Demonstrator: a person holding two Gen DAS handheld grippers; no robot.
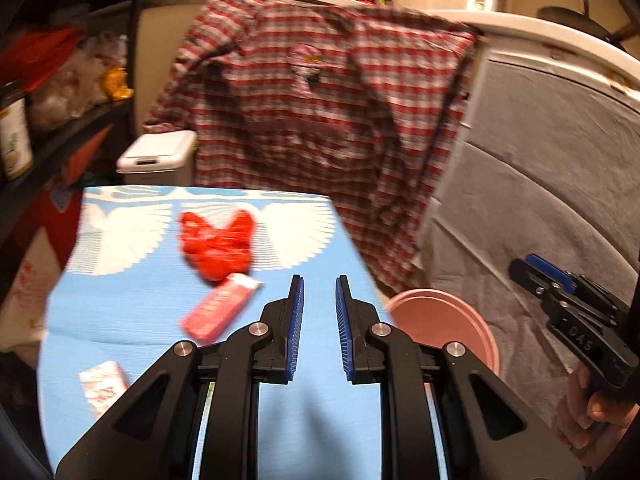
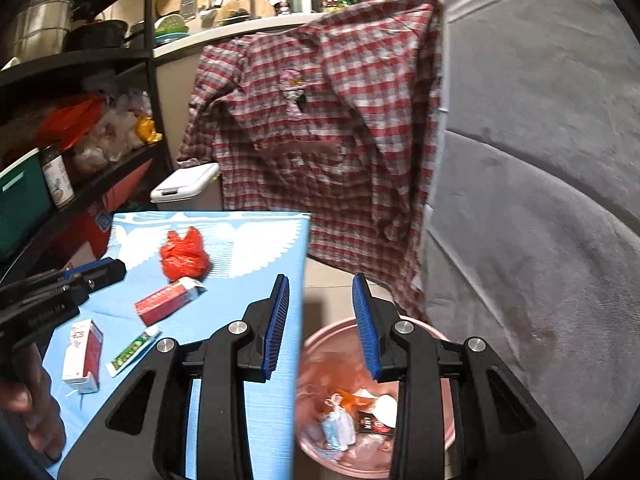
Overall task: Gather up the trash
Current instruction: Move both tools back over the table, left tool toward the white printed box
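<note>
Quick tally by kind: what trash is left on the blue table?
Red plastic bag: 1
Cartons: 2, a red one and a red-and-white one
Tube: 1
Total: 4 items on the blue table

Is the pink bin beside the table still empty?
No. The right wrist view shows the pink bin already holding trash: crumpled white pieces, something orange and a dark wrapper at its bottom.
</note>
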